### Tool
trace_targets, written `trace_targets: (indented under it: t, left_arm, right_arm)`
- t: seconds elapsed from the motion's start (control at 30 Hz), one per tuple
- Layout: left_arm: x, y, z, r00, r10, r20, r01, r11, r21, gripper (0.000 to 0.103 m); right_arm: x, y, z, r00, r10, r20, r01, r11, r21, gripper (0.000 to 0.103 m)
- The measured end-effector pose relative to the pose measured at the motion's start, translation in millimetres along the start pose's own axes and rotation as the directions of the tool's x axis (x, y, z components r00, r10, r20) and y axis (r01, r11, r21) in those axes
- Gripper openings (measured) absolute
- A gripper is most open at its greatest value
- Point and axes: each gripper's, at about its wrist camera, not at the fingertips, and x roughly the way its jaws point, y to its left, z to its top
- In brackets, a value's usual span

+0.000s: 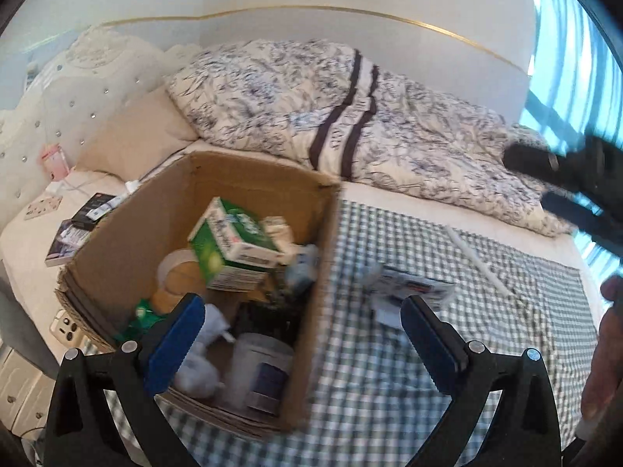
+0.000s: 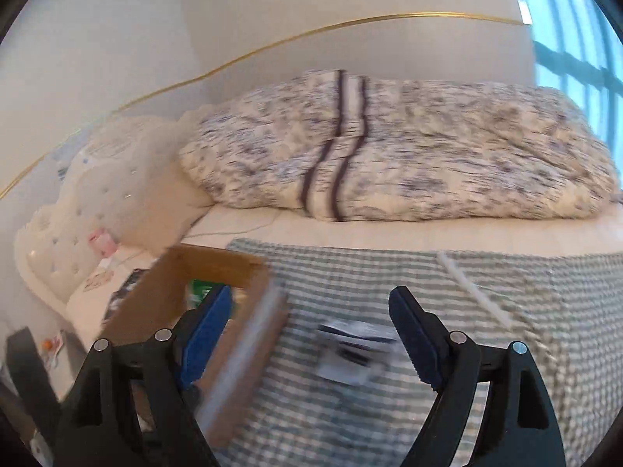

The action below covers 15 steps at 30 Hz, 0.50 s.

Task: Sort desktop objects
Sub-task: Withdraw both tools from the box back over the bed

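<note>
The left gripper (image 1: 300, 334) is hovering above the bed with its blue pads spread wide and nothing between them, straddling the near right wall of an open cardboard box (image 1: 117, 249). The right gripper (image 2: 307, 334) is likewise gaping empty, pointing low across a green checked cloth (image 2: 389, 272) toward a small white and blue packet (image 2: 350, 350) lying flat just right of the box. A white stick (image 1: 479, 260) is lying on the cloth farther right, well apart from the packet. Inside the box, a green and white carton (image 1: 229, 245) is leaning over a roll of tape (image 1: 175, 268), with a white jar (image 1: 261, 373) near the front corner; the other contents are too blurred to name. A folded patterned quilt (image 1: 311, 109) is lying behind. At the left view's right edge, a hand (image 1: 605, 350) is showing only partly, and a dark shape above it is cut off and hard to make out.
</note>
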Motion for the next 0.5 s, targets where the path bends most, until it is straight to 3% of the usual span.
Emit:
trace_targets:
  t: [0.23,0.5]
  left_arm:
    - [2.9,-56.4,-19.3,0.999,-0.042,-0.016,0.042,0.999,0.0,0.103]
    - [42.8,-103.5,-36.6,0.994,-0.04,-0.098,0.045,0.998,0.046,0.103]
  right_arm:
    - [-32.3,-83.5,-47.6,0.989,-0.149,-0.022,0.149,0.989,0.01,0.083]
    - [-23.1,-151.2,-75.5,0.971,-0.225,-0.078,0.228,0.973,0.023,0.081]
